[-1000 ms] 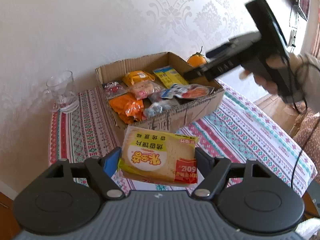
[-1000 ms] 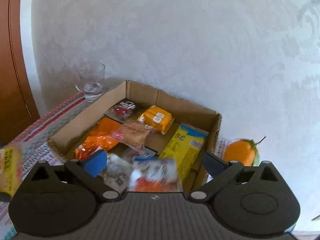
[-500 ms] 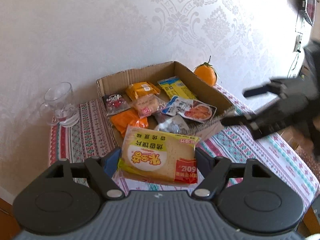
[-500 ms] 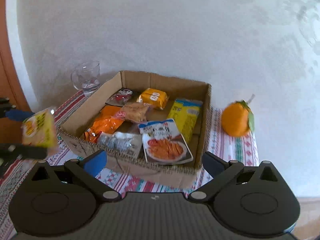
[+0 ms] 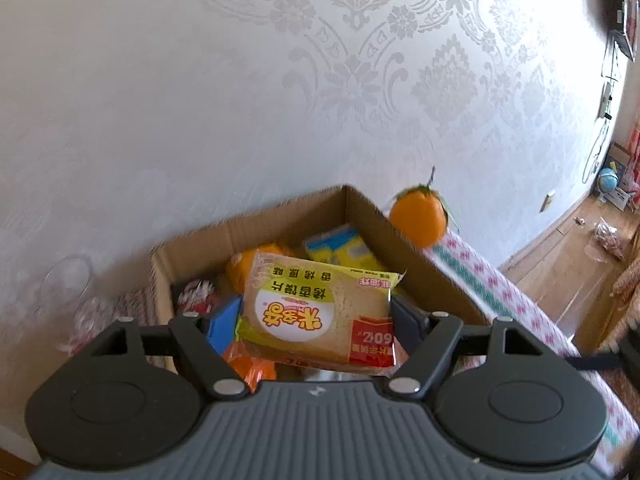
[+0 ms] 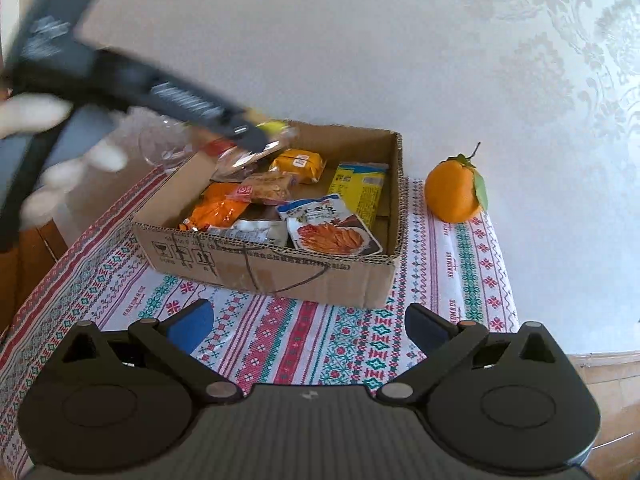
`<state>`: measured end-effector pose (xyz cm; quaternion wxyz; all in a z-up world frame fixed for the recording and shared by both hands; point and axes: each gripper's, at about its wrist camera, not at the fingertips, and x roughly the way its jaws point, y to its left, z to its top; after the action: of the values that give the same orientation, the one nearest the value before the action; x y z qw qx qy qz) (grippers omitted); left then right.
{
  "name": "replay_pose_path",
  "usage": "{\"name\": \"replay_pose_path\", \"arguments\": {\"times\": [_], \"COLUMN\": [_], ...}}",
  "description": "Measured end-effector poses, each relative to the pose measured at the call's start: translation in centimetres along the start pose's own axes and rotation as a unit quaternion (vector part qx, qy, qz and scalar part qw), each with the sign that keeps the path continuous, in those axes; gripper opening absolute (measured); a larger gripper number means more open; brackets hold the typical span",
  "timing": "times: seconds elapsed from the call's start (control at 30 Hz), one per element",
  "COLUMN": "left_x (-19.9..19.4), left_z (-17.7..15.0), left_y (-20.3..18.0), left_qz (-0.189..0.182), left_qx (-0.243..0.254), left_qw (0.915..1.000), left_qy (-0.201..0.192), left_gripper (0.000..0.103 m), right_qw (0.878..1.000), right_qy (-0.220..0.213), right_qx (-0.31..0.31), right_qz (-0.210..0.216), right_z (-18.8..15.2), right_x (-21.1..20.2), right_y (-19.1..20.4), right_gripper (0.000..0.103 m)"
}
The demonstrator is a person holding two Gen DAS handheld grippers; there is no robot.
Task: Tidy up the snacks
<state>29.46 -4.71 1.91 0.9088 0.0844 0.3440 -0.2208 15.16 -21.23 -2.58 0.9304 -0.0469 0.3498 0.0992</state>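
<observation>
My left gripper (image 5: 316,312) is shut on a yellow packet of toasted bread slices (image 5: 316,308) and holds it over the open cardboard box (image 5: 276,216). In the right wrist view the left gripper (image 6: 256,140) shows blurred above the box's far left corner. The box (image 6: 280,272) holds several snack packets, among them an orange bag (image 6: 216,210) and a white packet with a food picture (image 6: 328,230). My right gripper (image 6: 308,324) is open and empty, above the tablecloth in front of the box.
An orange with a leaf (image 6: 454,192) sits on the patterned tablecloth (image 6: 312,340) right of the box. A glass (image 6: 164,148) stands behind the box's left corner. A white wall is close behind. Wooden floor (image 5: 560,260) lies to the right.
My left gripper has carried the bread packet forward, from in front of the box to over it. My right gripper has pulled back from over the box, leaving the white packet inside.
</observation>
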Motion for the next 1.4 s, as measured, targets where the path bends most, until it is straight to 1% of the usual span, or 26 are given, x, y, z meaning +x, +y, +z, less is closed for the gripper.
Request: {"name": "replay_pose_path", "arguments": {"times": [0.1, 0.13, 0.17, 0.2, 0.27, 0.4, 0.57, 0.63, 0.73, 0.8, 0.87, 0.93, 1.03, 1.1, 1.17, 1.4], "left_x": [1.9, 2.4, 2.7, 2.8, 2.6, 1.3, -1.1, -2.2, -4.3, -5.7, -7.1, -8.6, -10.2, -10.9, -11.8, -14.7], "left_z": [1.5, 1.7, 1.9, 2.0, 1.9, 1.2, -0.2, -1.1, -3.2, -4.8, -6.3, -7.8, -9.6, -10.5, -11.2, -11.8], "left_y": [-0.5, -0.5, -0.6, -0.7, -0.9, -1.2, -1.1, -1.2, -1.0, -1.1, -1.3, -1.6, -2.2, -2.7, -2.9, -3.3], "left_qz": [0.014, 0.019, 0.025, 0.029, 0.032, 0.035, 0.039, 0.048, 0.066, 0.085, 0.103, 0.111, 0.130, 0.142, 0.146, 0.162], "left_qx": [0.000, -0.004, -0.008, -0.009, -0.008, 0.001, 0.006, 0.007, -0.010, -0.030, -0.049, -0.067, -0.087, -0.090, -0.091, -0.101], "left_qw": [0.9998, 0.9996, 0.9993, 0.9989, 0.9981, 0.9966, 0.9957, 0.9949, 0.9943, 0.9928, 0.9912, 0.9897, 0.9871, 0.9857, 0.9851, 0.9814], "left_qy": [-0.013, -0.019, -0.028, -0.034, -0.052, -0.075, -0.084, -0.088, -0.083, -0.078, -0.067, -0.061, -0.036, -0.016, -0.006, -0.023], "left_gripper": [0.081, 0.087, 0.095, 0.098, 0.099, 0.101, 0.102, 0.103, 0.103, 0.103, 0.103, 0.103, 0.103, 0.103, 0.103, 0.103], "right_qw": [1.000, 1.000, 1.000, 1.000, 1.000, 1.000, 0.999, 0.999, 0.999, 0.998, 0.997, 0.996, 0.993, 0.993, 0.992, 0.993], "right_qy": [-0.005, -0.009, -0.011, -0.012, -0.014, -0.015, -0.015, -0.015, -0.012, -0.007, 0.000, 0.007, 0.011, 0.005, -0.003, -0.019], "right_qx": [0.003, 0.003, 0.004, 0.007, 0.014, 0.024, 0.031, 0.035, 0.045, 0.052, 0.060, 0.069, 0.083, 0.089, 0.089, 0.080], "right_qz": [-0.005, -0.005, -0.004, -0.002, 0.001, 0.004, -0.001, -0.006, -0.015, -0.025, -0.040, -0.059, -0.080, -0.084, -0.084, -0.088], "right_z": [0.1, 0.1, 0.1, 0.1, 0.1, 0.1, 0.0, 0.0, 0.0, -0.1, -0.2, -0.2, -0.2, -0.1, 0.0, 0.6], "right_x": [0.0, -0.1, -0.1, -0.2, -0.3, -0.3, -0.7, -1.0, -1.4, -1.7, -2.0, -2.2, -3.1, -4.0, -4.8, -6.6], "right_y": [-0.4, -0.5, -0.7, -0.9, -1.2, -1.5, -1.3, -1.1, -0.9, -0.8, -0.5, -0.3, 0.3, 0.8, 1.2, 2.8], "right_gripper": [0.103, 0.103, 0.103, 0.103, 0.103, 0.103, 0.103, 0.103, 0.103, 0.103, 0.103, 0.103, 0.103, 0.103, 0.103, 0.103]}}
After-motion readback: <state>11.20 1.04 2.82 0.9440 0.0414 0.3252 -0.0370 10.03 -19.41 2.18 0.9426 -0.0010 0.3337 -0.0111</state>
